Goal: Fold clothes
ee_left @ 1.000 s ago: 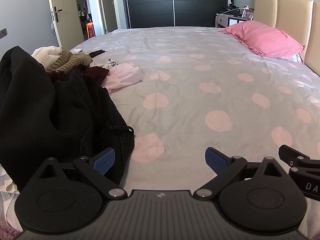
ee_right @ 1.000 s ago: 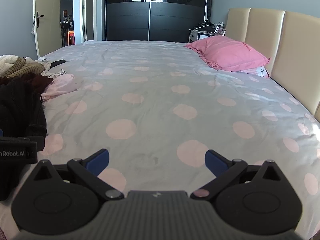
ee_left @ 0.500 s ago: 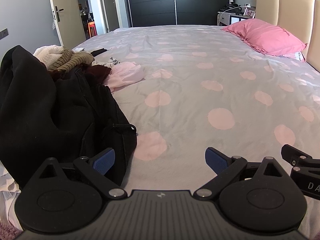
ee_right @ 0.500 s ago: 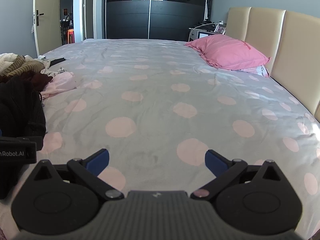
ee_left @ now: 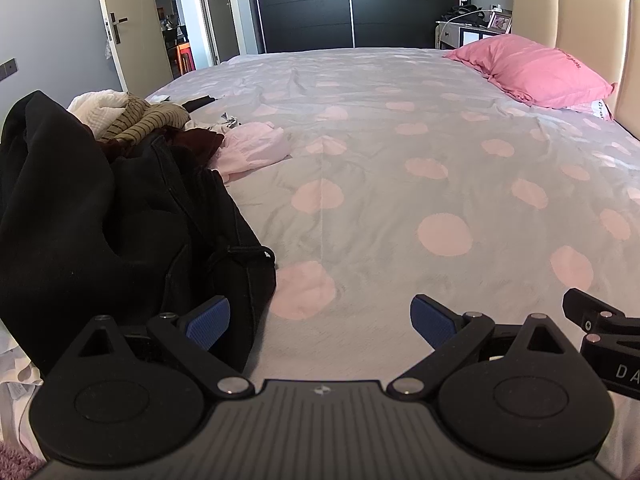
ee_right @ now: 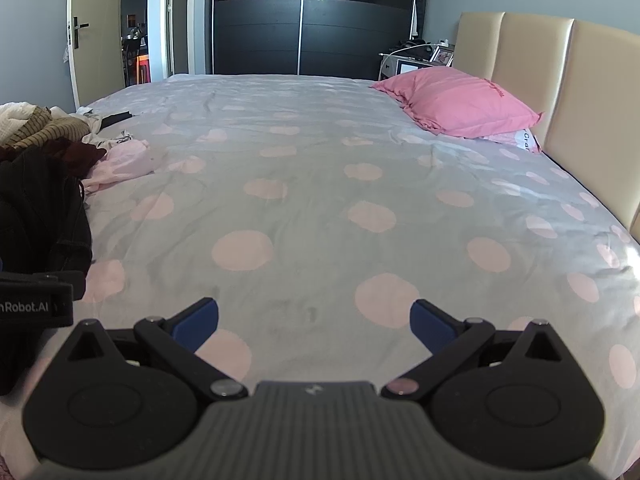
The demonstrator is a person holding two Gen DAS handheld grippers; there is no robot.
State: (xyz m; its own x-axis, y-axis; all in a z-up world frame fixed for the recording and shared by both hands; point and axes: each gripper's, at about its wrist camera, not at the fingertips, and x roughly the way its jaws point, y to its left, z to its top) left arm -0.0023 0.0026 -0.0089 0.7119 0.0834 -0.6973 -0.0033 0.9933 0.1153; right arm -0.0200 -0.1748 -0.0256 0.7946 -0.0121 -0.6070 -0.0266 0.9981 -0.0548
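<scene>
Along the bed's point(ee_left: 400, 184) left edge, heaped clothes point(ee_left: 100, 200), left tool point(ee_left: 320, 316) and right tool point(ee_right: 314, 318) both spread wide, empty, over the near edge.

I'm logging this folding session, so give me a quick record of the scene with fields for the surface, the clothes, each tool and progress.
surface: bed with grey, pink-dotted cover
clothes: unfolded pile at the bed's left edge, black garment nearest, pale pink piece further back
pillow: pink pillow by the headboard
left tool: open, empty, beside the pile
right tool: open, empty, over bare cover
progress: nothing folded yet
</scene>
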